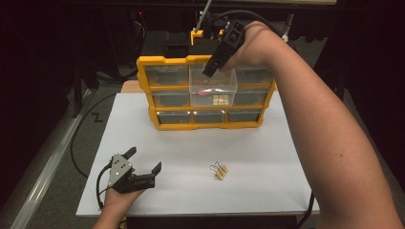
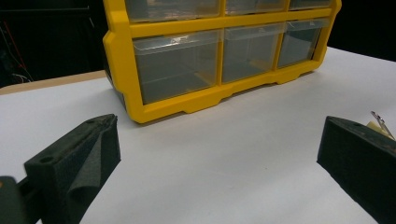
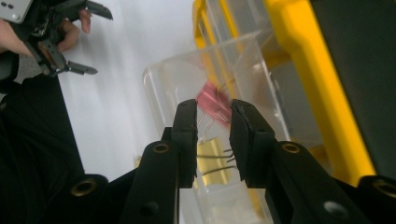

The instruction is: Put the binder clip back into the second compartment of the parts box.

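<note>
A yellow drawer cabinet (image 1: pixel 167 61) stands at the back of the white board. Its clear middle drawer (image 1: pixel 230 76) is pulled out. Inside lie a red binder clip (image 1: pixel 204 93) and a gold binder clip (image 1: pixel 220 99). My right gripper (image 1: pixel 210 72) points down over the drawer. In the right gripper view its jaws (image 3: pixel 212 109) stand a little apart with nothing pressed between them; the blurred red clip (image 3: pixel 215 101) and the gold one (image 3: pixel 211 161) lie below in the drawer (image 3: pixel 159 79). My left gripper (image 1: pixel 144 160) rests open at the front left.
Another gold binder clip (image 1: pixel 220 171) lies on the white board (image 1: pixel 267 191) near the front centre, to the right of the left gripper; its edge shows in the left gripper view (image 2: pixel 380 126). The cabinet's (image 2: pixel 187 28) other drawers are closed.
</note>
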